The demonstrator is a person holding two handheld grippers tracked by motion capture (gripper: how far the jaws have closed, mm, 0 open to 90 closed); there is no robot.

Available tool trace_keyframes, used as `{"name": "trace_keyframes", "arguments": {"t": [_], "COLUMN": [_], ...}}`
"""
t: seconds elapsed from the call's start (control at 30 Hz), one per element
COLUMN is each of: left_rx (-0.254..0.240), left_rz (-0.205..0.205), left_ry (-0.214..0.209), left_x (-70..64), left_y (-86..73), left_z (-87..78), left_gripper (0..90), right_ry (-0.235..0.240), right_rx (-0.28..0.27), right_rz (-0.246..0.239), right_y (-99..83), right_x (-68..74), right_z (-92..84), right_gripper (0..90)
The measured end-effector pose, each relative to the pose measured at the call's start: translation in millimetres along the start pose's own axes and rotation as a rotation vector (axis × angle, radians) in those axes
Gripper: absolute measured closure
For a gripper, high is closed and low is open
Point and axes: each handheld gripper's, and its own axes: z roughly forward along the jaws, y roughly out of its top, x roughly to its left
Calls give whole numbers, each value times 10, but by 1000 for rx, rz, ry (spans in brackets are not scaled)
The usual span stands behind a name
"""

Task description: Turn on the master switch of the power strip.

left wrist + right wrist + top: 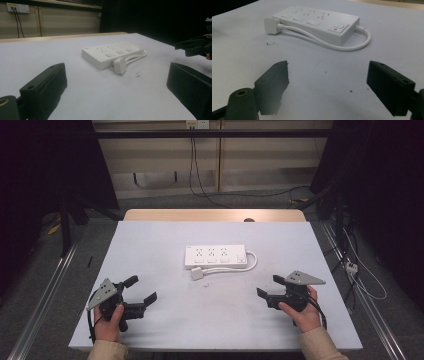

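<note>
A white power strip (216, 256) (112, 54) (317, 21) lies flat in the middle of the table, its short white cable (252, 261) (352, 47) looping round to a white plug (197, 274) (120, 66) (270, 25) that rests on the table in front of it. My left gripper (143, 289) (115, 87) hovers low at the front left, open and empty, pointing toward the strip. At the front right my right gripper (269, 286) (327, 85) is open too, with nothing between its jaws, and aims left toward the strip.
The table has a white top (165, 240) with a wooden strip (215, 215) along its far edge. A few dark specks (271, 44) lie near the plug. Cables (360, 270) run on the floor at the right, and a wall socket (17, 8) sits behind.
</note>
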Motion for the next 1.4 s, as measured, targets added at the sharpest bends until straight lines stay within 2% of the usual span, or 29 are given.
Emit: {"name": "trace_keyframes", "arguments": {"t": [0.83,1.4], "left_rx": [3,5], "left_rz": [6,4], "left_ry": [2,4], "left_x": [5,0], "left_y": [5,3], "left_z": [-5,-1], "left_gripper": [26,26], "right_ry": [2,-7], "right_rx": [8,3], "right_rz": [-24,-8], "right_y": [-85,-172], "right_x": [-7,-50], "right_z": [-138,-274], "right_gripper": [179,179]}}
